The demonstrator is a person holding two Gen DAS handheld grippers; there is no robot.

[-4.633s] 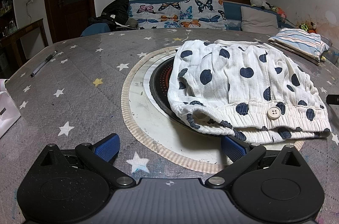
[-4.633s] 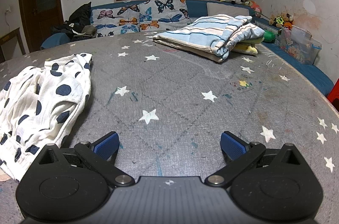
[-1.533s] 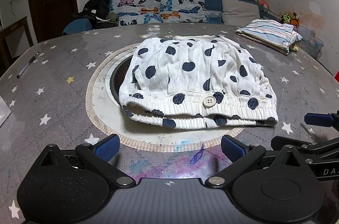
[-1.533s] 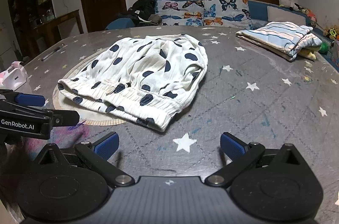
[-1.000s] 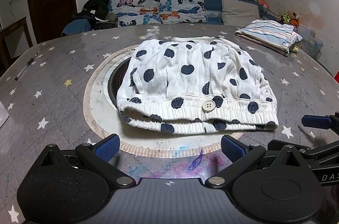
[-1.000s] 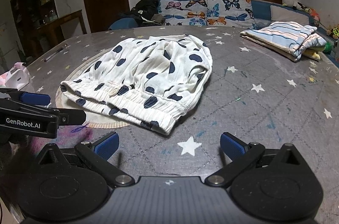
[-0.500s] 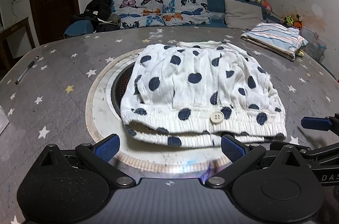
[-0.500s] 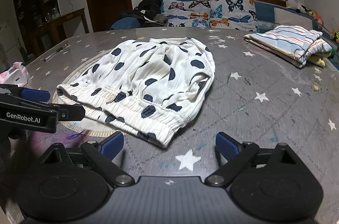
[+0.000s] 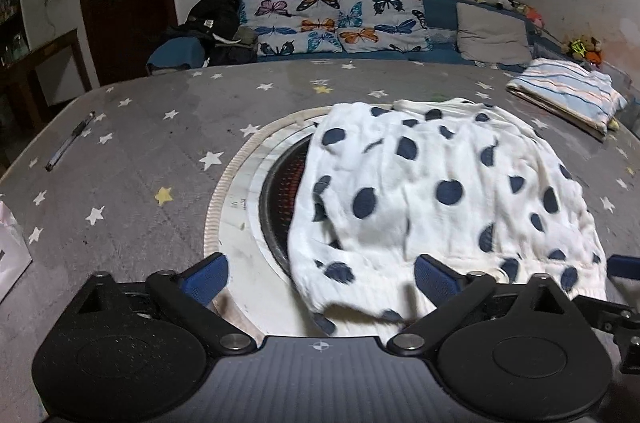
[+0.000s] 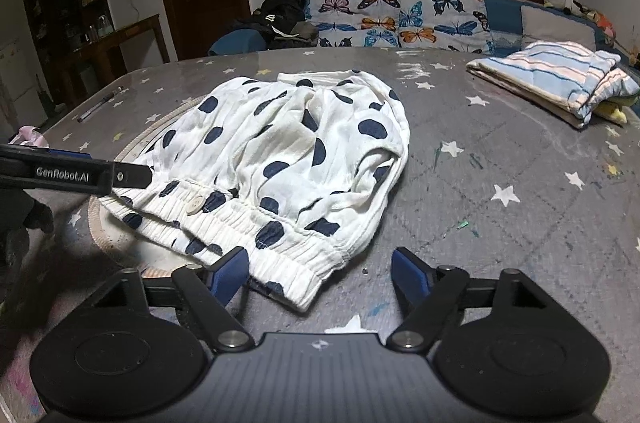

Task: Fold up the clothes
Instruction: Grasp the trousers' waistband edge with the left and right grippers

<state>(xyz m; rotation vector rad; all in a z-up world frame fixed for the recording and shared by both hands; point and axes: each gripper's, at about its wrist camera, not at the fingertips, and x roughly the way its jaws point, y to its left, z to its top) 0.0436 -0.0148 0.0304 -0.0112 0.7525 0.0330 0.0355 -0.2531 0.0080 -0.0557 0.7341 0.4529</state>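
Your table (image 9: 152, 143), grey with stars, fills both views. At its middle a round burner (image 9: 276, 199) sits in a pale ring. The shorts (image 9: 432, 191), white with navy dots, lie flat across the right half of that burner and spill onto the cloth beyond it, waistband nearest you. A folded striped garment (image 10: 560, 79) rests well apart at the far right of the table. A pen (image 9: 70, 141) lies near the far left edge.

Your left gripper (image 9: 320, 273) has its jaws apart, and they have just been closing a little. The left corner of the waistband lies between the blue pads (image 9: 204, 275), but neither pad presses on it, so nothing is grasped. In the right view the same gripper (image 10: 72, 175) reaches in from the left, its tip at the waistband's left end.

Your right gripper (image 10: 320, 273) is also released, jaws just closing in. The waistband's right corner lies between its pads (image 10: 410, 275), the left pad just beside the elastic; the right pad stands clear. A white button (image 10: 196, 204) shows on the waistband.
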